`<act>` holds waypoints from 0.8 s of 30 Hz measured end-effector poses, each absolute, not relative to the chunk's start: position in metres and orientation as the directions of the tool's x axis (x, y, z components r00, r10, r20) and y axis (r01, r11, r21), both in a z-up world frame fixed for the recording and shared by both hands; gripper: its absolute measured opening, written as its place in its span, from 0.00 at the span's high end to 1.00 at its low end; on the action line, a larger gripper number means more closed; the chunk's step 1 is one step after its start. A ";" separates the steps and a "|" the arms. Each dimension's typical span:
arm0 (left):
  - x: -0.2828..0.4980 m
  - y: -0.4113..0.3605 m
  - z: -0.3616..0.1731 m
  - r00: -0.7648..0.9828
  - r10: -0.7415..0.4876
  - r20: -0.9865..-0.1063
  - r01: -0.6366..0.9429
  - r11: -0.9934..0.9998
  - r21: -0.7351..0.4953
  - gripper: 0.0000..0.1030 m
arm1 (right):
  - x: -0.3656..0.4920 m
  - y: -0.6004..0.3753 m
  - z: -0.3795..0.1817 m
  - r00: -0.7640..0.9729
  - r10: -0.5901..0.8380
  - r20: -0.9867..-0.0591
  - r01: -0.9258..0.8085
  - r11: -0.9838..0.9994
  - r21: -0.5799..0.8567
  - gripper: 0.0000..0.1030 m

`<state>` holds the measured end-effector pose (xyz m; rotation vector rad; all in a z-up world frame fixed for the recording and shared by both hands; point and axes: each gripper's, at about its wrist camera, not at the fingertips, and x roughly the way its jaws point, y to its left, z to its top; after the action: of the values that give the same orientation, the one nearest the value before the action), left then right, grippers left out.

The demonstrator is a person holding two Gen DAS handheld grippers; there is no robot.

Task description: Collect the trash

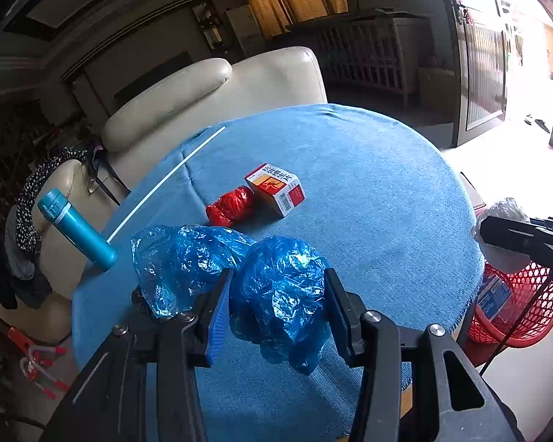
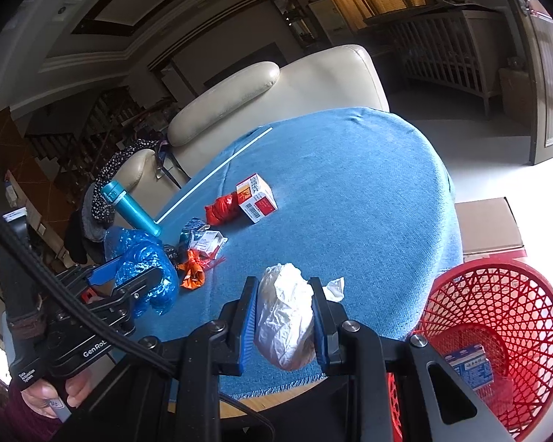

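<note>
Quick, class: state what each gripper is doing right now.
Left gripper: closed on a crumpled blue plastic bag.
Right gripper: closed on a crumpled white plastic bag.

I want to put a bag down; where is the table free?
The blue cloth lies bare right of the medicine box, out to the red basket. It is crowded at left, around the teal bottle and the orange wrapper.

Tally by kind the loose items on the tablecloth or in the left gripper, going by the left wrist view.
Blue plastic bags: 2
Red bag: 1
Cardboard box: 1
Teal bottle: 1
White stick: 1
Total: 6
</note>
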<state>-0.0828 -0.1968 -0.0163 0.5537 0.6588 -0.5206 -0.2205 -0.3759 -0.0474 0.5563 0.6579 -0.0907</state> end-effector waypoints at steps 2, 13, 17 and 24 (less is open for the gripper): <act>-0.084 -0.198 -0.016 0.675 -0.271 -0.686 0.608 0.732 0.309 0.52 | -0.221 -0.377 -0.047 0.794 0.089 -0.602 0.254 0.850 0.460 0.73; -0.095 -0.206 -0.012 0.675 -0.283 -0.681 0.623 0.714 0.320 0.52 | -0.230 -0.385 -0.049 0.797 0.074 -0.600 0.273 0.841 0.468 0.73; -0.099 -0.210 -0.010 0.675 -0.287 -0.679 0.630 0.704 0.329 0.52 | -0.233 -0.388 -0.049 0.797 0.070 -0.600 0.279 0.838 0.468 0.73; -0.102 -0.216 -0.009 0.671 -0.295 -0.680 0.640 0.694 0.331 0.52 | -0.240 -0.394 -0.049 0.796 0.058 -0.603 0.296 0.831 0.471 0.73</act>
<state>-0.1018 -0.2161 -0.0088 0.5946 0.6349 -0.5628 -0.2397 -0.3943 -0.0493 0.5849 0.6462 -0.1362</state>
